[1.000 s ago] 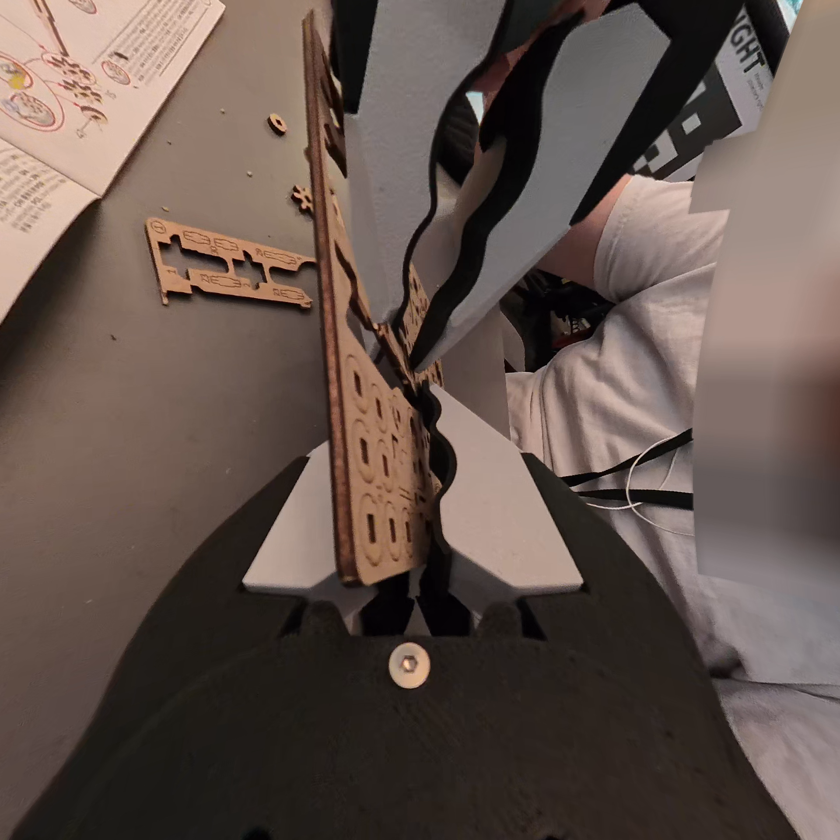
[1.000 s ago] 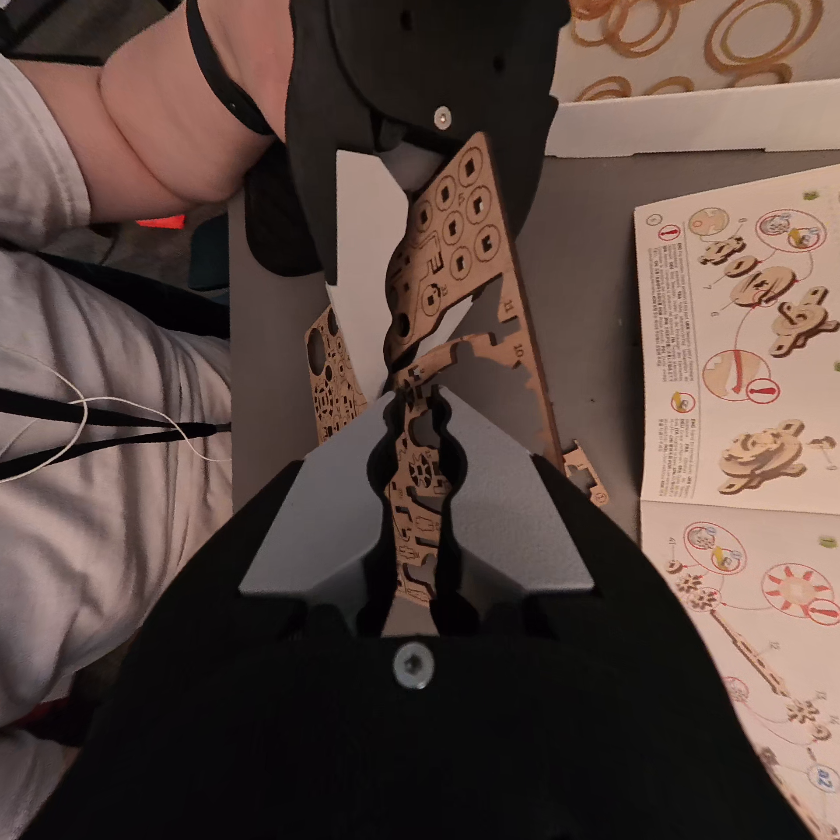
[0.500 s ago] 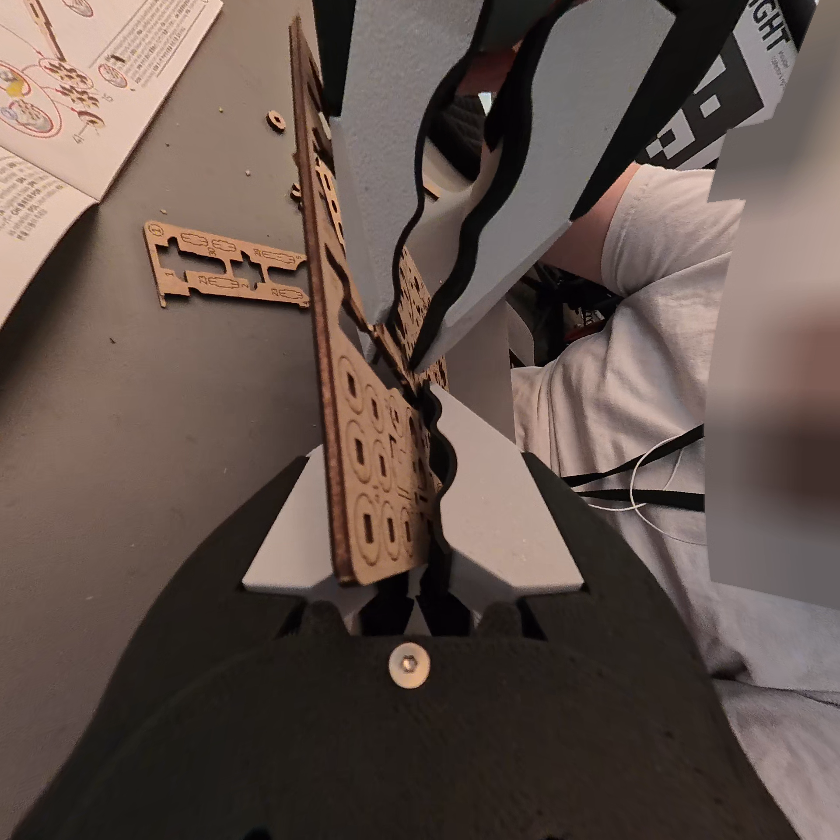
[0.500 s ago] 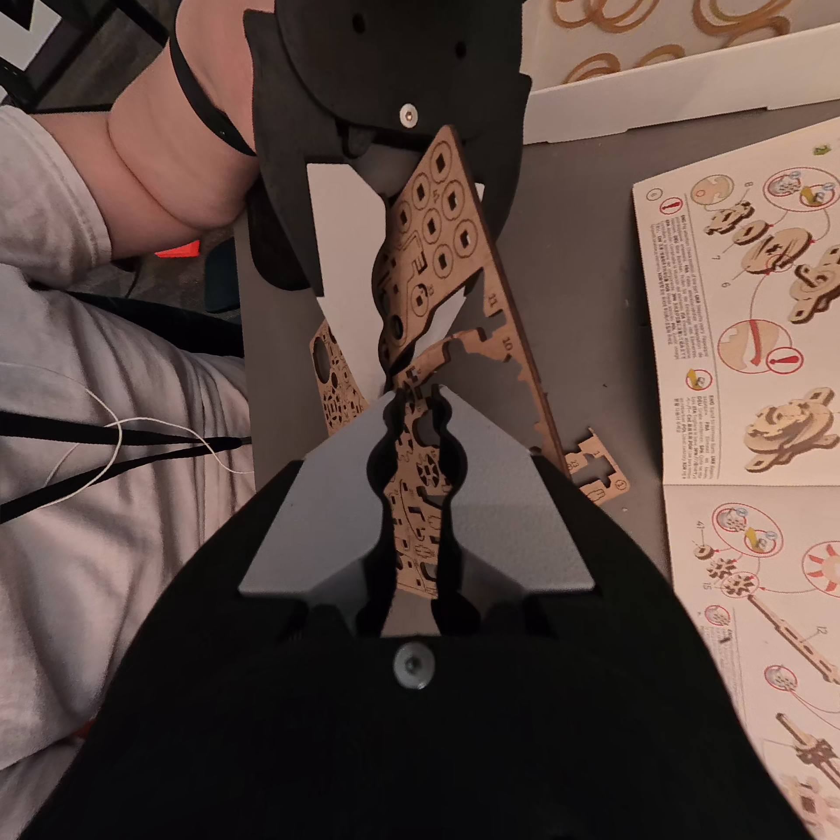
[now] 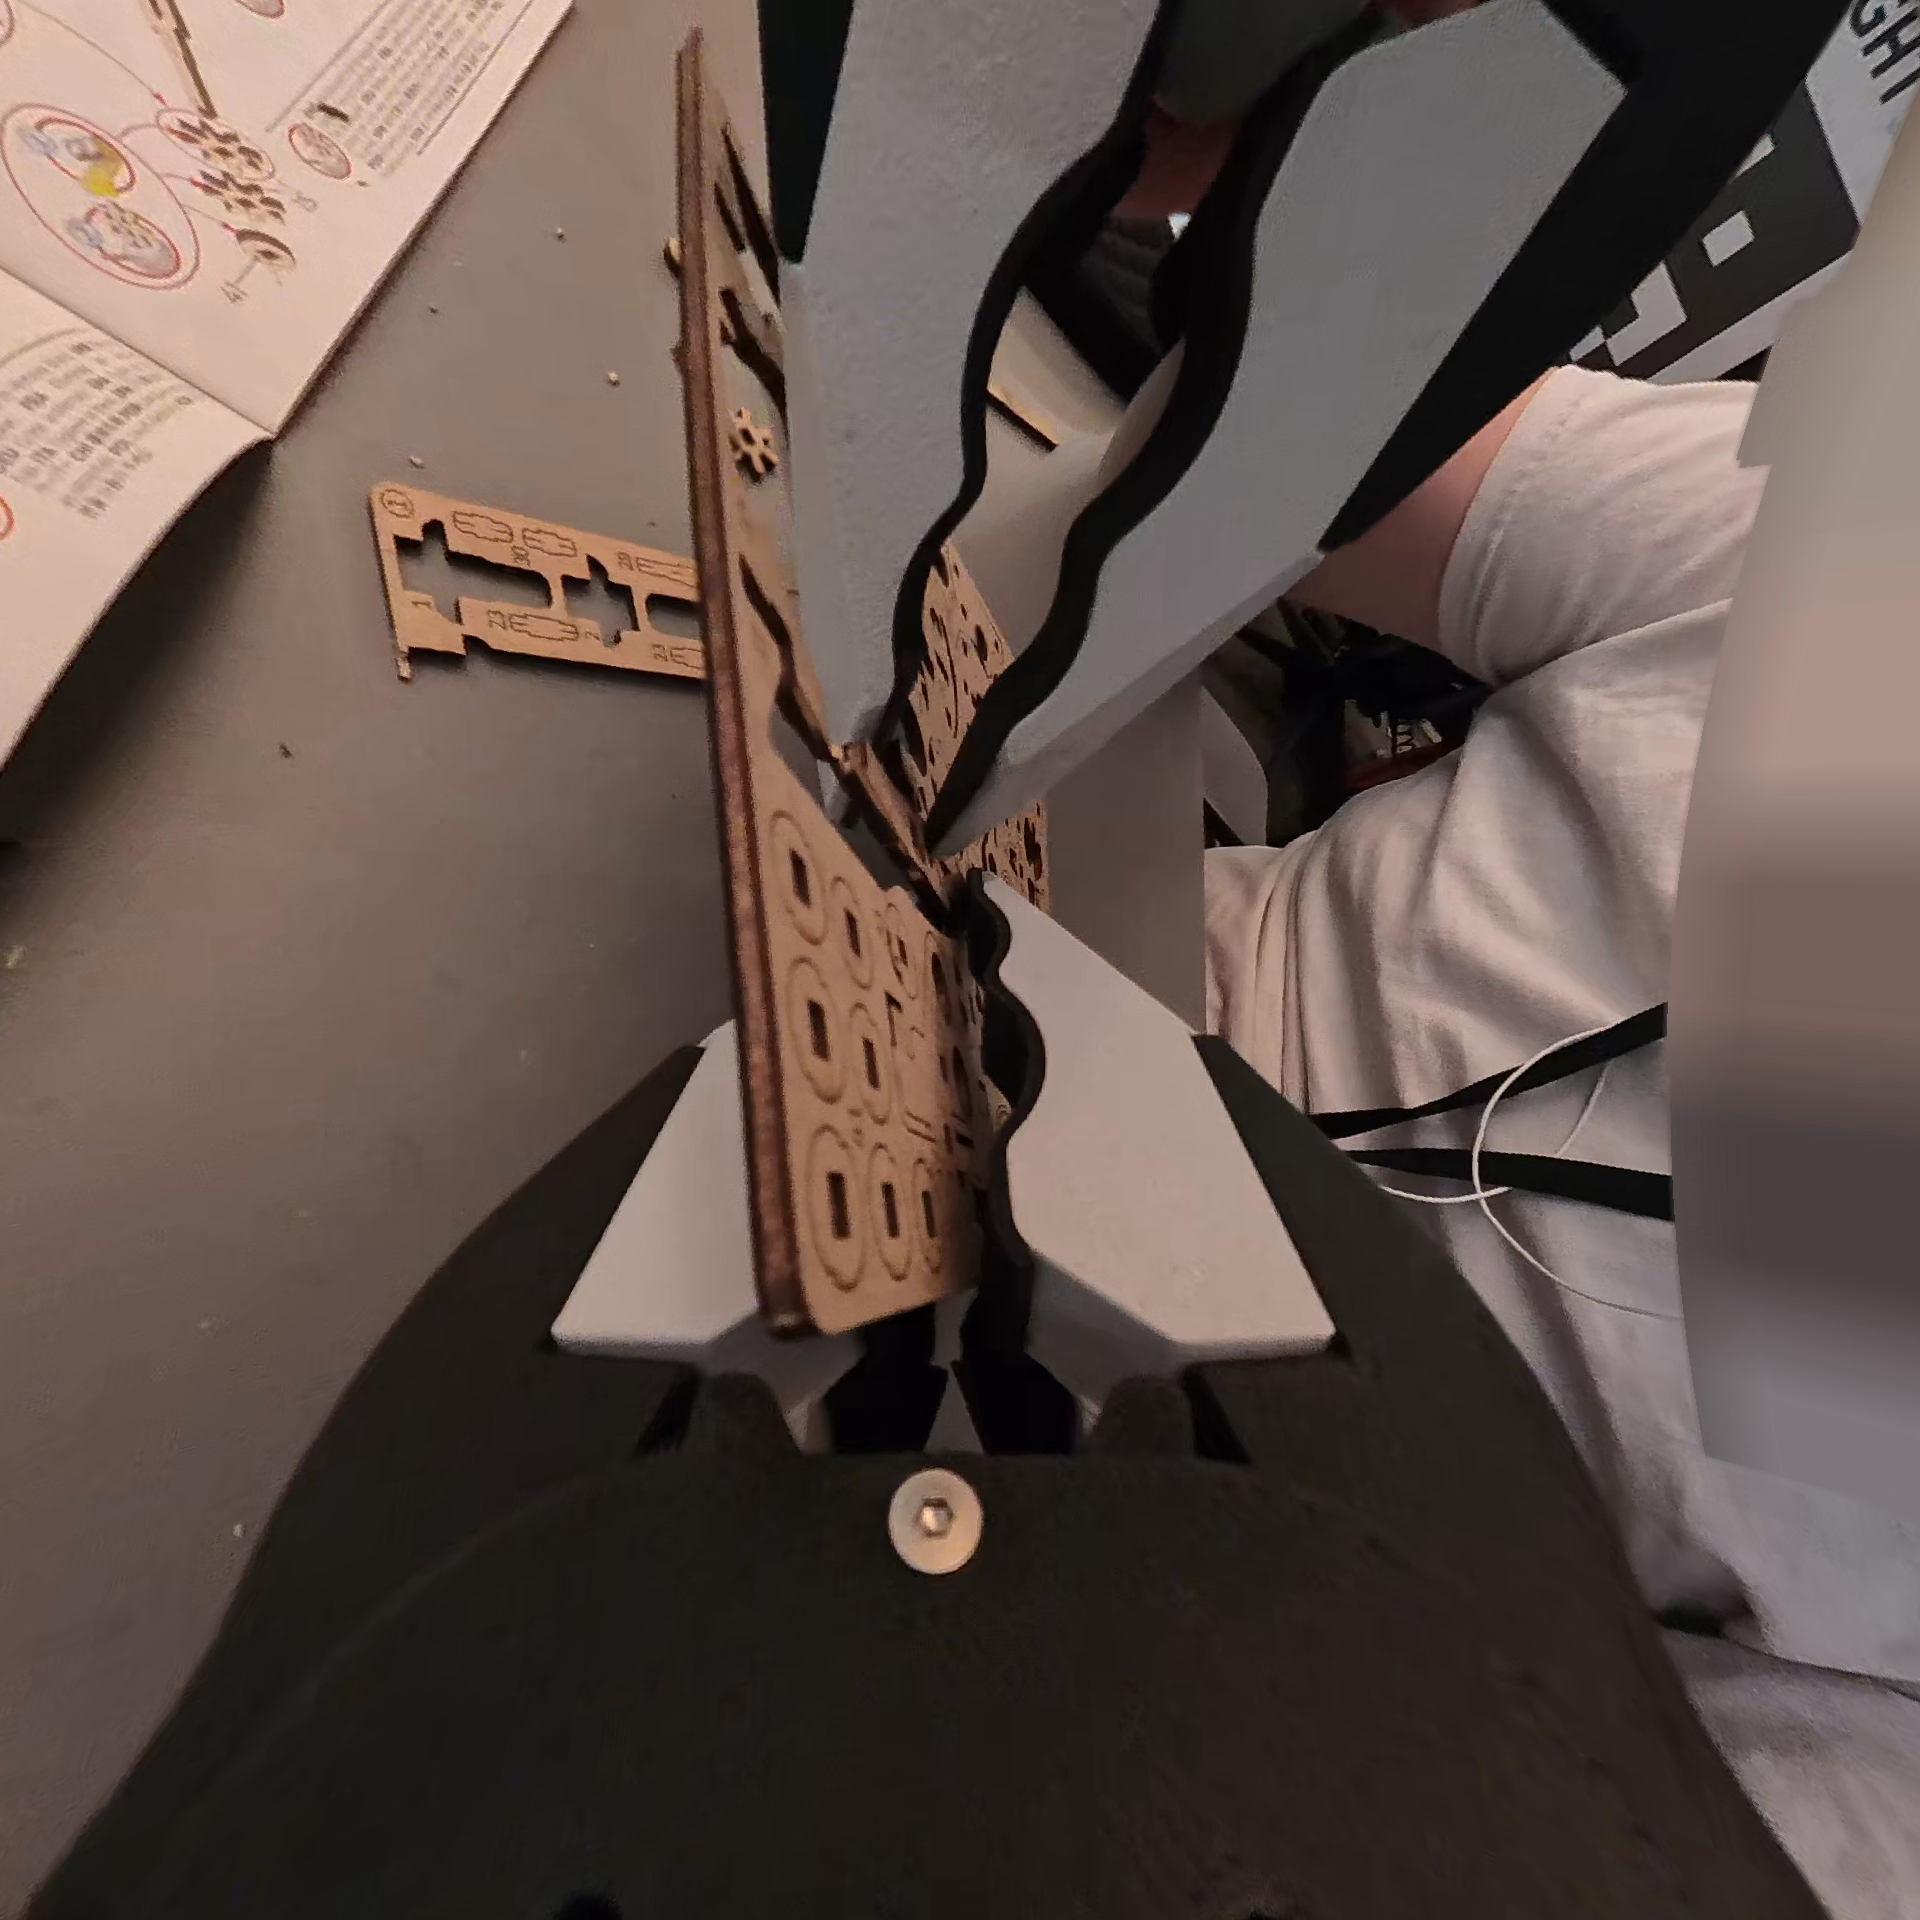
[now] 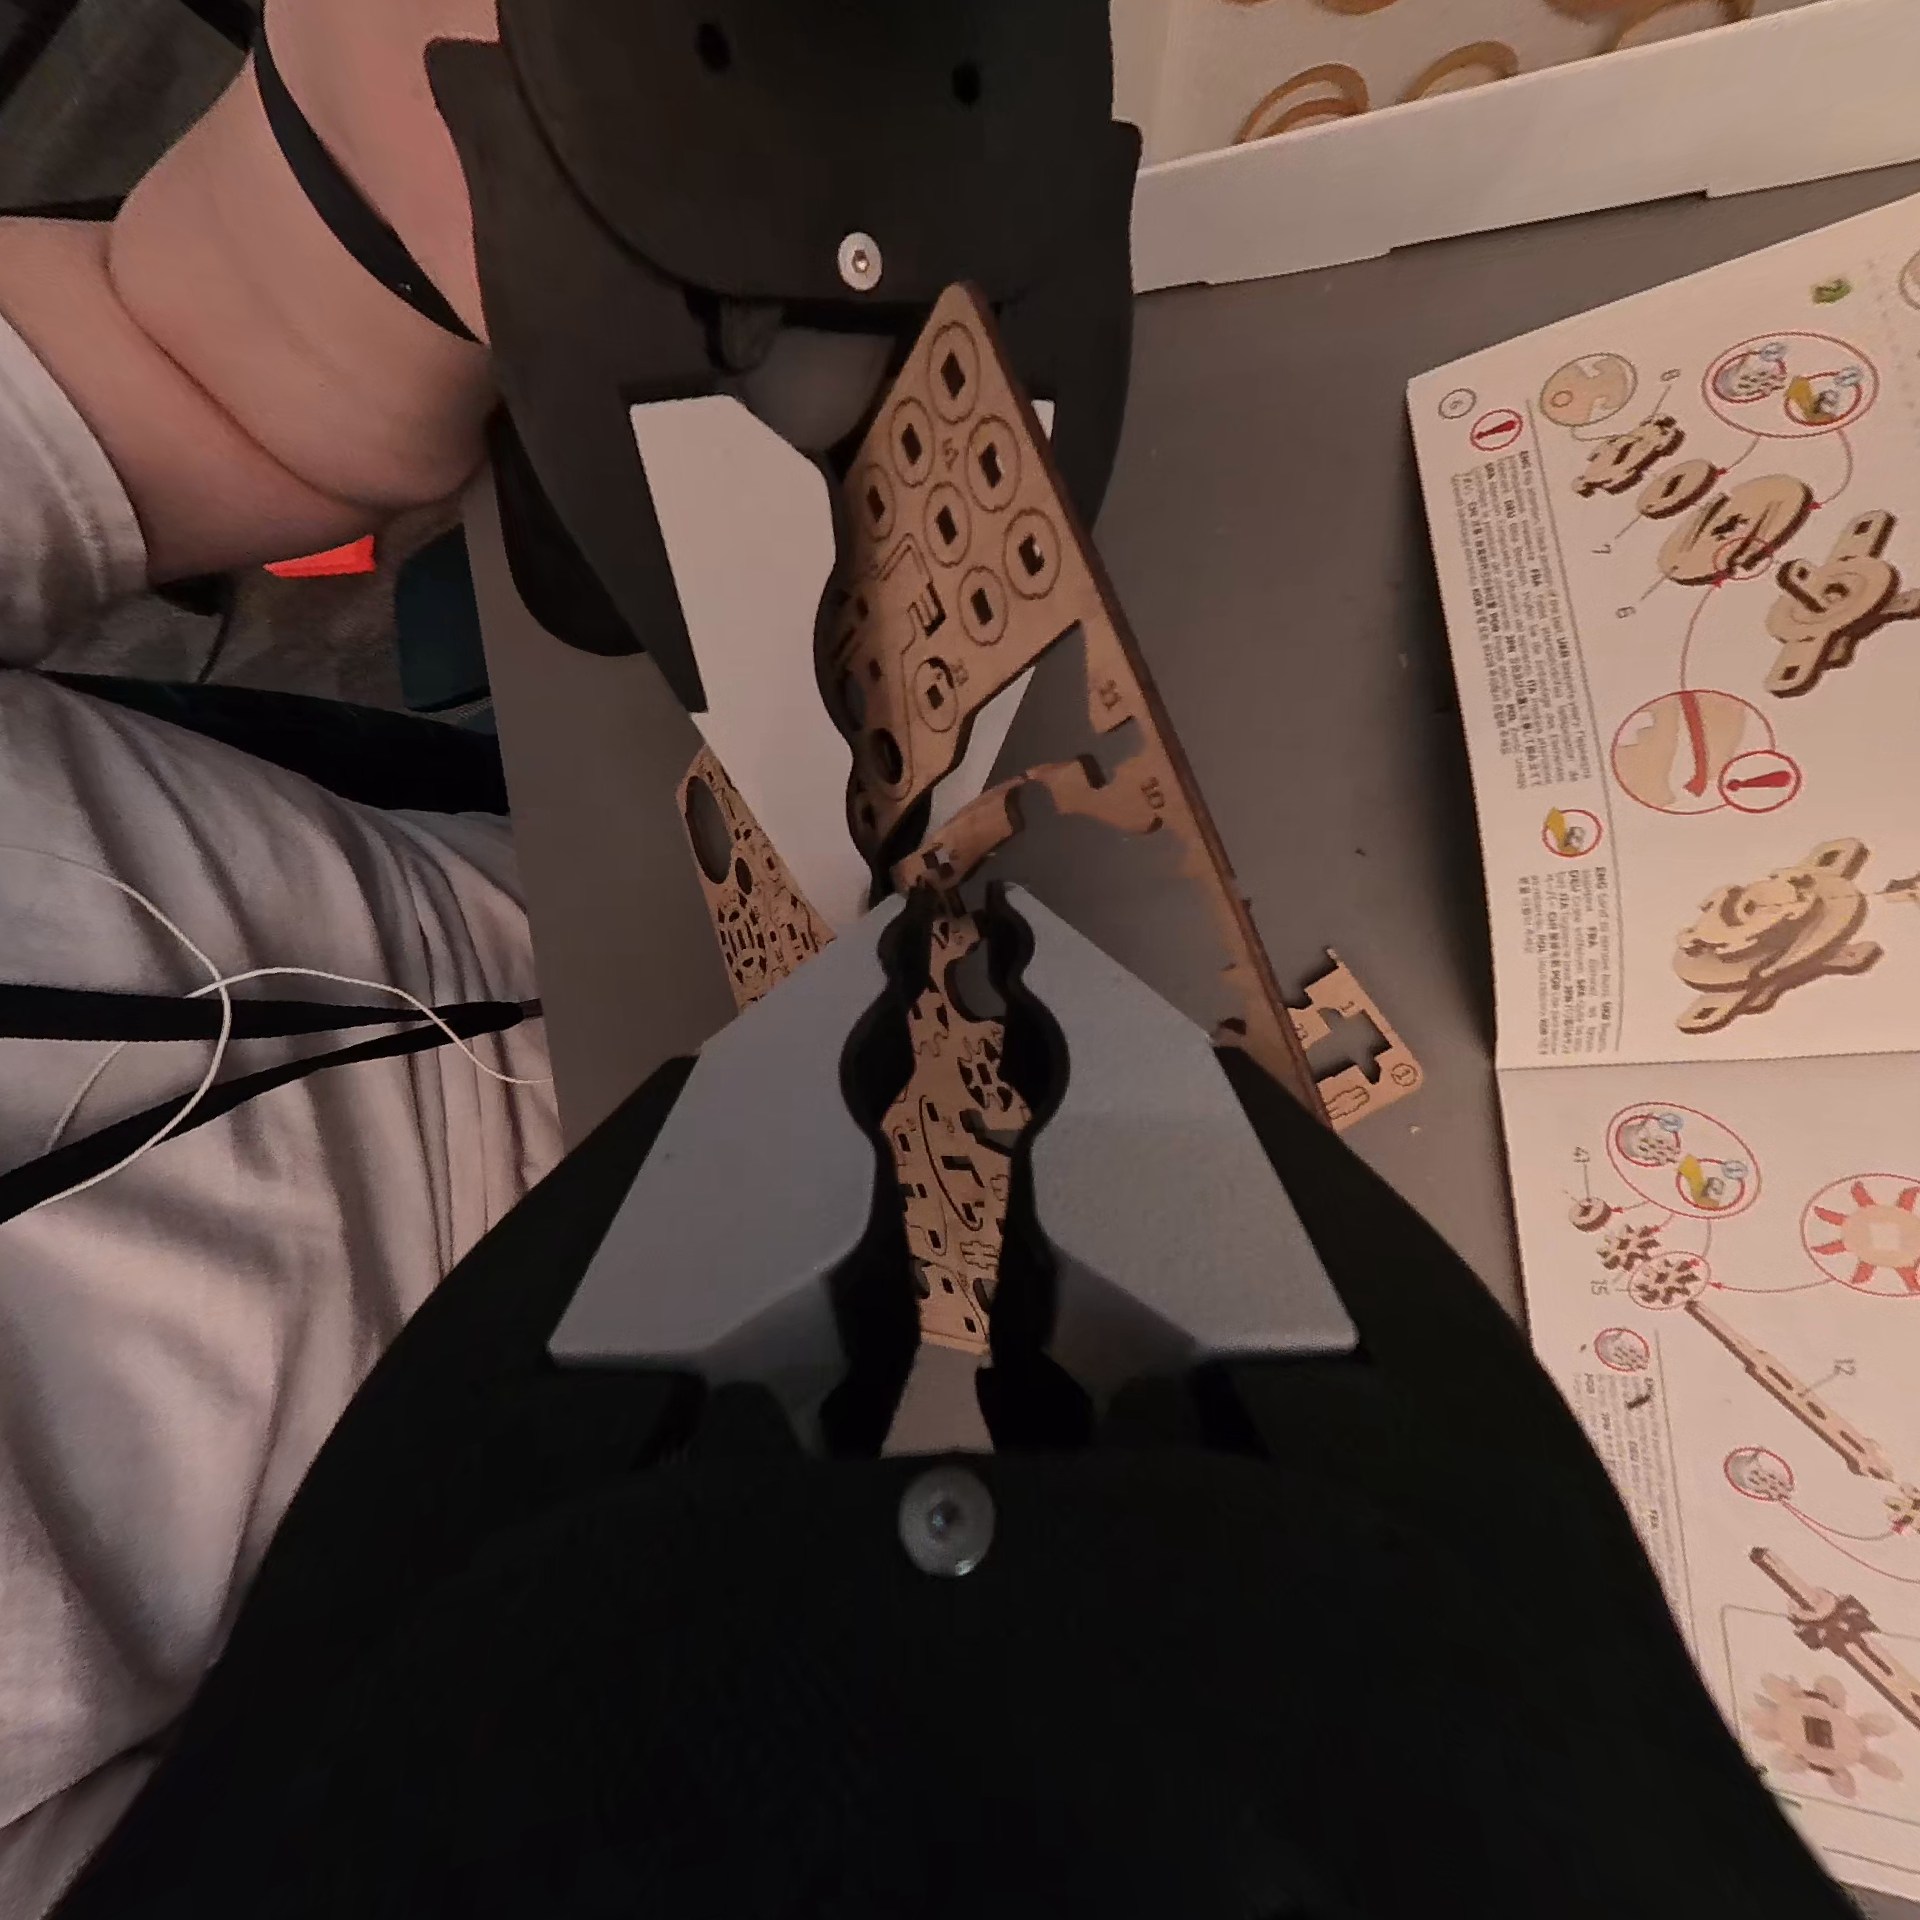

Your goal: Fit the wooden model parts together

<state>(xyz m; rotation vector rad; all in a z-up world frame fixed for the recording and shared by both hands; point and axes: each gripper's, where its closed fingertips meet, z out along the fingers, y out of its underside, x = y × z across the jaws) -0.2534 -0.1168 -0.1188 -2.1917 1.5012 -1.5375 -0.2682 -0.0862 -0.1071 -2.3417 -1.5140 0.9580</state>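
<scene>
Left wrist view: the left hand-held gripper (image 5: 961, 1039) fills the lower centre, its two fingers pressed together on a wooden parts sheet (image 5: 831, 1091) that stands on edge and runs up the middle of the frame. Held upright and clear of the table (image 5: 312, 987), the sheet offers its face and cut-outs to the other tool. The right hand-held gripper (image 5: 894, 790) comes down from the upper centre, its tips nearly together at a small wooden part (image 5: 883, 805) still joined to the sheet's inner edge, probably to break it free or seat it. A spent wooden frame (image 5: 530, 582) lies flat at centre left, an instruction booklet (image 5: 135, 208) at upper left.

Right wrist view: the right hand-held gripper (image 6: 951, 904), lower centre, has its tips just at the notched small part (image 6: 982, 826); whether they truly pinch it I cannot tell. Through the gap between its fingers, another fretted sheet (image 6: 956, 1164) shows on the table below. The held sheet leans across the upper centre, clamped by the left tool. The booklet lies open at right, presumably for reference, and a white box (image 6: 1455, 177) sits at upper right.
</scene>
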